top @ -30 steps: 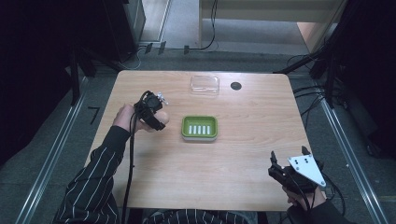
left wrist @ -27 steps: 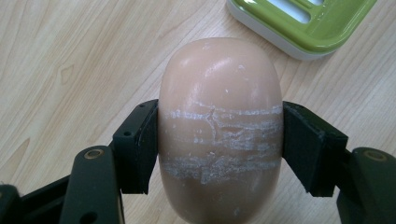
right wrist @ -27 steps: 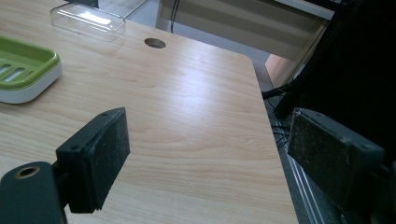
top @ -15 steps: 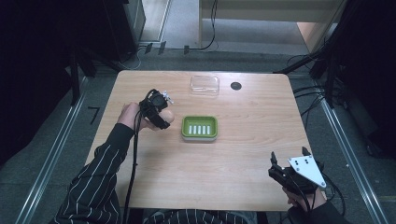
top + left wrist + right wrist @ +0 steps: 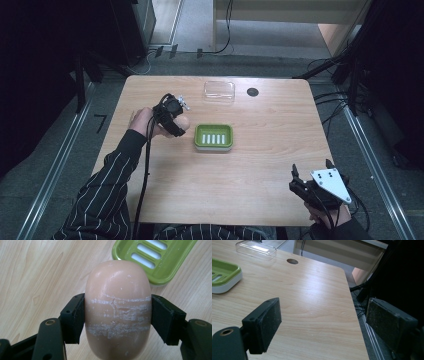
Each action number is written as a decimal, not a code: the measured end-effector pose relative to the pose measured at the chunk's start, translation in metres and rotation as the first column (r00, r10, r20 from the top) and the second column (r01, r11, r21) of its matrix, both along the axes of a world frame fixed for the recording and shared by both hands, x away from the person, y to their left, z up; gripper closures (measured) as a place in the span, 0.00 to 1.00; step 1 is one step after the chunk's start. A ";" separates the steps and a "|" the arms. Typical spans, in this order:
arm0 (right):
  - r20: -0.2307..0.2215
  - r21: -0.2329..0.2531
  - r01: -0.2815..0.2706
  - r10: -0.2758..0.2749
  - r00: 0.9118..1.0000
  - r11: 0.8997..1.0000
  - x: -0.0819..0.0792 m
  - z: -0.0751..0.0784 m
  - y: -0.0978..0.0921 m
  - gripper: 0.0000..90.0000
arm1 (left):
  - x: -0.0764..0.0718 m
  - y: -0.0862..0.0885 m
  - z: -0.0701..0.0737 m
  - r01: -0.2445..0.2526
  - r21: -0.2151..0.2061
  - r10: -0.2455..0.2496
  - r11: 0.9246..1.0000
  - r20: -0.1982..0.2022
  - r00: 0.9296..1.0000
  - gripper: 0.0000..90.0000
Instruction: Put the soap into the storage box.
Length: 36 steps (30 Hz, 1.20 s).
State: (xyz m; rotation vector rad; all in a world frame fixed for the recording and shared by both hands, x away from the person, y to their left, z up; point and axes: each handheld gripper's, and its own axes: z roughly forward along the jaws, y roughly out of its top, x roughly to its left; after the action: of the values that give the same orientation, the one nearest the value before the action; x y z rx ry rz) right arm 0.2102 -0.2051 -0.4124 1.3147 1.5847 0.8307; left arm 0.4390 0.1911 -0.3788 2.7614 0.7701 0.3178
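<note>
Carrying the soap to the green dish

The left gripper (image 5: 117, 315) clenches the soap (image 5: 118, 307) just left of the dish (image 5: 213, 137); move right, lower flat onto the slots, then release. The right gripper (image 5: 324, 322) waits with jaws apart at the near right corner.

The bottom edge of the left gripper view is cutting off the near end of the soap (image 5: 118, 315), and the top edge is cropping the far part of the soap dish (image 5: 160, 262). The left gripper (image 5: 172, 116) is covering most of the soap in the high view.
</note>
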 end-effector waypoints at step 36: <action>0.000 -0.001 0.044 -0.044 0.999 0.999 -0.012 0.000 -0.007 0.15 | 0.010 -0.036 0.000 0.117 0.010 -0.118 0.993 0.025 0.993 0.37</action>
State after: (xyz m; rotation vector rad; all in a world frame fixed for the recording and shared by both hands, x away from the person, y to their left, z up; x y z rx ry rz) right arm 0.1984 -0.2120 -0.4123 1.3440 1.5507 0.8026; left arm 0.4494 0.1552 -0.3791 2.7907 0.5981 0.3327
